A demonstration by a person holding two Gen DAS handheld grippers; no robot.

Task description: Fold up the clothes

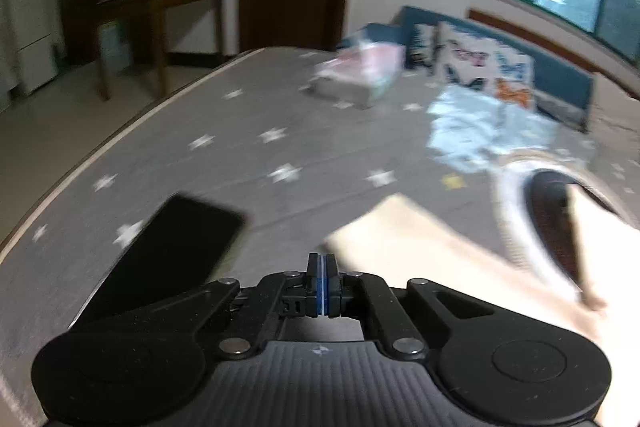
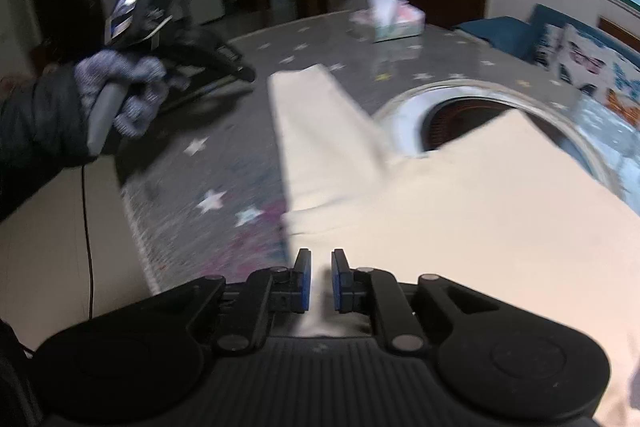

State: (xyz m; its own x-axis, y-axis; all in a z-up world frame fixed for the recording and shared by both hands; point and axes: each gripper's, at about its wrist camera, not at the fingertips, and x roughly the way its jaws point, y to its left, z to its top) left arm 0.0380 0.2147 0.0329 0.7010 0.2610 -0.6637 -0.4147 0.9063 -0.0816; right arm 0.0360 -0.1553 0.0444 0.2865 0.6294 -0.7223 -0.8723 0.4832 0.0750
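A cream garment lies spread on the grey star-patterned table, one sleeve reaching away from me. My right gripper is open, its blue pads a small gap apart over the garment's near edge, with cloth showing between them. My left gripper is shut with its pads pressed together and nothing visible between them; it hovers above the table just left of the garment's sleeve. In the right wrist view the left gripper is held up in a gloved hand at the table's left side.
A round hole with a heater sits in the table under the garment's far edge. A tissue box stands at the far side. A black flat object lies on the table near the left gripper. A sofa with cushions is behind the table.
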